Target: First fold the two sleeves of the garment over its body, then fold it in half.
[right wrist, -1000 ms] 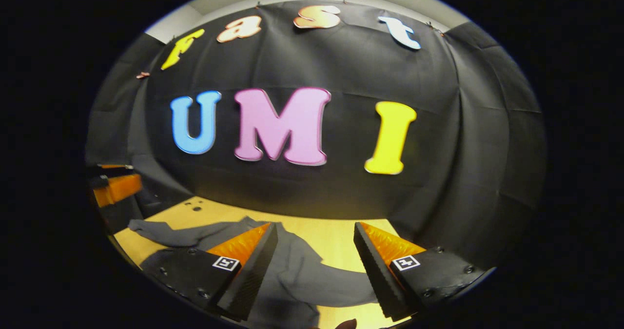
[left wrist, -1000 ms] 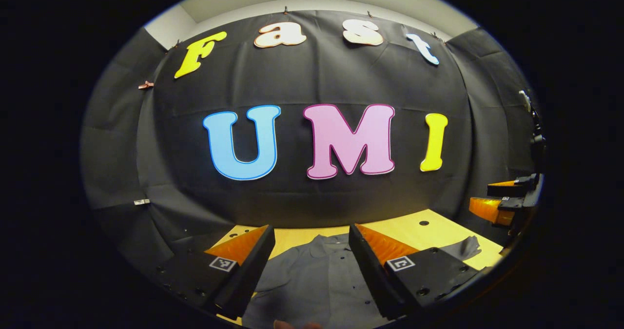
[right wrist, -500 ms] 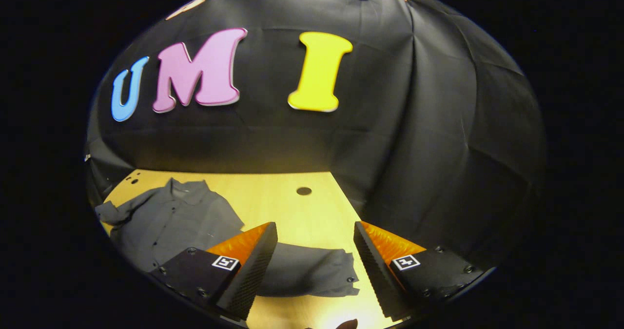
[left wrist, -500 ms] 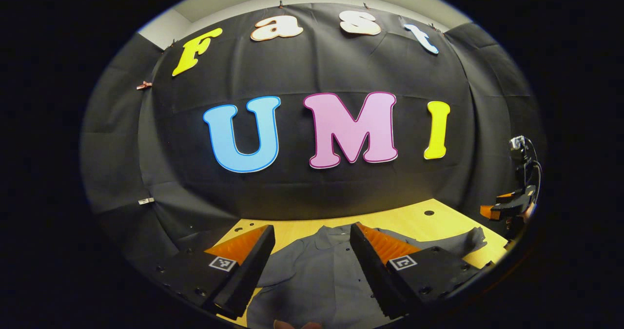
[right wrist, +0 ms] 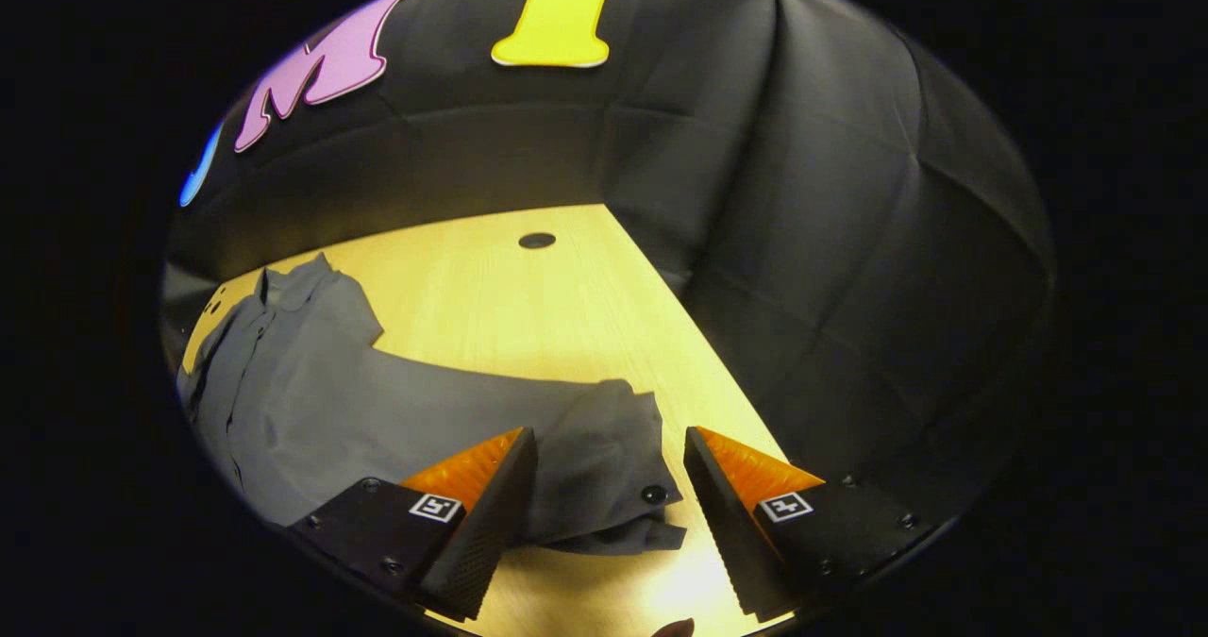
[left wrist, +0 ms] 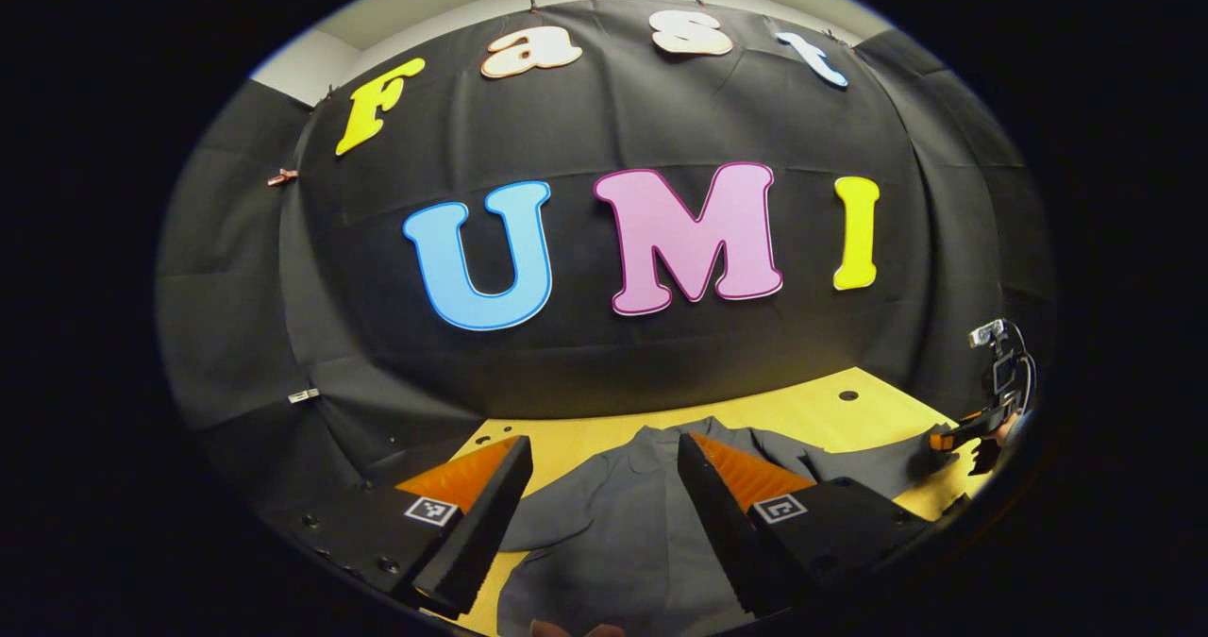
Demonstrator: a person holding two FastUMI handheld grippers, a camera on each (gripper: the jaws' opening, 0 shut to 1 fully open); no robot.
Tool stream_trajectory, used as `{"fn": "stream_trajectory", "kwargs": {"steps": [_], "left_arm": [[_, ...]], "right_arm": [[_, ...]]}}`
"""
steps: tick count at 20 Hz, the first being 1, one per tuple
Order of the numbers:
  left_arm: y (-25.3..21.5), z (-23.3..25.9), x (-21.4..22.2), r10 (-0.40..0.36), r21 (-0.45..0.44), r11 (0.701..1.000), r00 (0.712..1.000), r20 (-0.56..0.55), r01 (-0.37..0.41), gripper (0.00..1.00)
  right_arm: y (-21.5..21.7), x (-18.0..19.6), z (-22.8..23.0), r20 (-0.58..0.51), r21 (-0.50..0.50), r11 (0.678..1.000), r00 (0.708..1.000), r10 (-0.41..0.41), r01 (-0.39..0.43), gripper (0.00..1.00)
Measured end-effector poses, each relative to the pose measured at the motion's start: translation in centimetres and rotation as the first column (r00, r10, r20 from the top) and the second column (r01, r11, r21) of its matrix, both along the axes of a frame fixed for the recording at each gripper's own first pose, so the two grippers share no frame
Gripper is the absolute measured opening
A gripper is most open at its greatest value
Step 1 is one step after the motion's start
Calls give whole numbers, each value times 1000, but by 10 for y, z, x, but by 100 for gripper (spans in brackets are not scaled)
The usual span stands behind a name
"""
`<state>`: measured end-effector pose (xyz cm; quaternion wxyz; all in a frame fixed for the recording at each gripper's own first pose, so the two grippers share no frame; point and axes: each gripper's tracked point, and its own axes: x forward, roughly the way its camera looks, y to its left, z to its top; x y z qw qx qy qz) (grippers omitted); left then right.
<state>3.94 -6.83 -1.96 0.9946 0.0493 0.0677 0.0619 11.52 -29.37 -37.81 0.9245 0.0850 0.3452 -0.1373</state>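
I see the pale wooden worktop [right wrist: 528, 307] running back to the black cloth wall [right wrist: 830, 241], with a round hole [right wrist: 537, 240] near its far edge. The grey garment [right wrist: 293, 392] lies flat on it, collar toward the wall and button front up. In the right gripper view its sleeve [right wrist: 528, 429] stretches sideways across the wood, unfolded, and the buttoned cuff [right wrist: 613, 486] ends in the gap between my right tool's [right wrist: 609, 486] fingers. Those fingers stand wide apart, hovering just over the cuff; I cannot tell whether they touch it. In the left gripper view my left tool [left wrist: 604, 495] also has its fingers spread, holding nothing, poised above the garment's body [left wrist: 613, 524]. At that view's right edge I see the other tool [left wrist: 953, 439] small and far off, down at the sleeve's end.
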Motion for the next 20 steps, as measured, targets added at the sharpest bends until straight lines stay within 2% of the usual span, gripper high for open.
{"fn": "stream_trajectory", "kwargs": {"steps": [6,9,10,15,16,20], "left_arm": [[3,-1,-4,22,17,1000,1000,-12,-22,97],[2,-3,-5,31,37,999,999,-18,-30,98],[3,-2,-5,34,41,999,999,-20,-33,98],[5,-7,-12,45,55,998,998,-37,-43,97],[6,-6,-14,45,53,998,998,-35,-43,97],[16,-6,-19,31,42,999,999,-26,-30,97]], "right_arm": [[-2,-4,-35,-83,28,1000,996,-10,12,98],[2,-3,-35,-77,82,996,997,-20,26,95],[4,-2,-35,-81,100,994,996,-23,31,85],[23,4,-34,-79,95,995,996,48,-40,15],[23,2,-28,-75,69,996,995,59,-54,8],[29,4,13,2,18,998,998,62,-62,7]]}}
